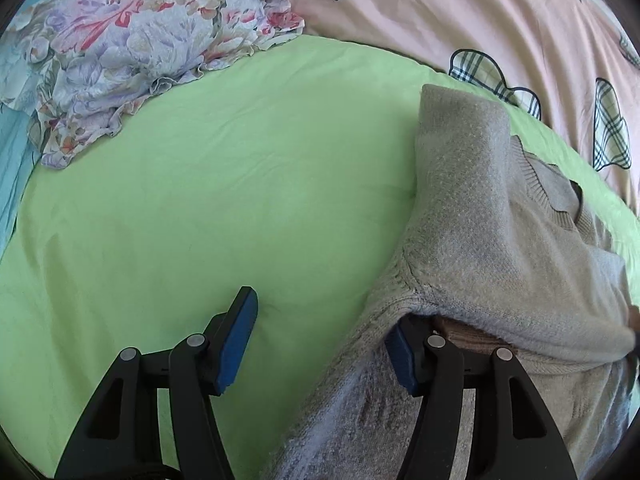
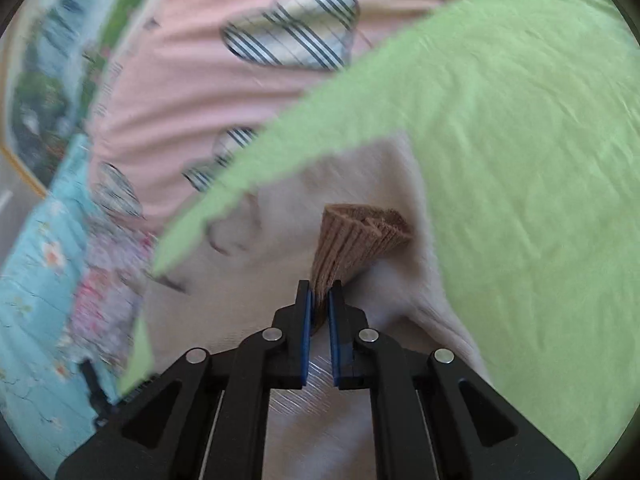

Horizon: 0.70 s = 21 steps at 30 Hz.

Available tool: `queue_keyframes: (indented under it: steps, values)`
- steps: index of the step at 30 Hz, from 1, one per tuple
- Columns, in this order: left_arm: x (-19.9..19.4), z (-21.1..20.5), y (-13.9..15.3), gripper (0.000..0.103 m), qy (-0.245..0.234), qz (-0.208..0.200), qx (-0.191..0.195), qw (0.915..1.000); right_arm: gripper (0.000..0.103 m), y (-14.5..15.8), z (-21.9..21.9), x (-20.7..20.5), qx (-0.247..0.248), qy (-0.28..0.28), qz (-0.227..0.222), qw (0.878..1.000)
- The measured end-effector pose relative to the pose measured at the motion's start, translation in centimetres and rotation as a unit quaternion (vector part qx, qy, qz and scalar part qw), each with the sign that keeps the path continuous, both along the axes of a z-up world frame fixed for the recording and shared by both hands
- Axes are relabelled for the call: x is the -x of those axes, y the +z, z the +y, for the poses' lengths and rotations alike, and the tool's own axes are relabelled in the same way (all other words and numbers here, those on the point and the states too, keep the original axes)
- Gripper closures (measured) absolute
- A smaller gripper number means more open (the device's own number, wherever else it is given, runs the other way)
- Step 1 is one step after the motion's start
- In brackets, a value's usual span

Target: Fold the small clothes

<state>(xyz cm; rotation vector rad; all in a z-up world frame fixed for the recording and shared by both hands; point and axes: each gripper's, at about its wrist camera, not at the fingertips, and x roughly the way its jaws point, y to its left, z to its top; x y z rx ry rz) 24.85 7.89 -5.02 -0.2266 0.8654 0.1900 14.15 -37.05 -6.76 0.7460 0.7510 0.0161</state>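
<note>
**Sweater cuff pinched, sleeve mid-fold on the bed**

The green sheet [image 1: 240, 184] covers the bed, with a pink quilt with plaid patches [image 1: 460, 12] along its far edge and a floral cloth [image 1: 132, 40] bunched at the far left corner. The grey-beige knit sweater [image 1: 500, 248] lies on the right part of the sheet, its body running away from the left claw [image 1: 320, 344] toward the far edge, one sleeve doubled over the chest.

The left claw is spread wide, gripping nothing; its right finger sits tucked under the folded sleeve, its left finger over bare sheet.

The right claw [image 2: 319, 300] is nearly closed, pinching the brown ribbed cuff [image 2: 356, 236], which stands up straight ahead of it over the pale knit. That claw is the nearer one, so the next move probably hinges on where it carries the cuff across the body.

No brand, label or readable writing shows.
</note>
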Motion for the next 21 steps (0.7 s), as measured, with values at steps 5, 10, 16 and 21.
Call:
queue_keyframes:
  steps: [5,10,16,21]
  values:
    - [0.3,0.4,-0.2,0.040,0.002,-0.014,0.019,0.9997,0.077,2.1,0.3,3.1,0.042,-0.055,-0.027,0.997]
    - [0.6,0.7,-0.4,0.040,0.004,-0.028,0.036,0.9990,0.047,5.6,6.2,-1.8,0.042,0.078,-0.076,0.993]
    - [1.0,1.5,-0.4,0.039,0.005,-0.046,0.066,0.9968,0.037,7.9,18.1,-12.7,0.072,0.276,-0.078,0.955]
    - [1.1,2.0,-0.5,0.038,0.002,-0.056,0.088,0.9946,0.029,9.4,25.9,-20.2,0.074,0.375,-0.077,0.921]
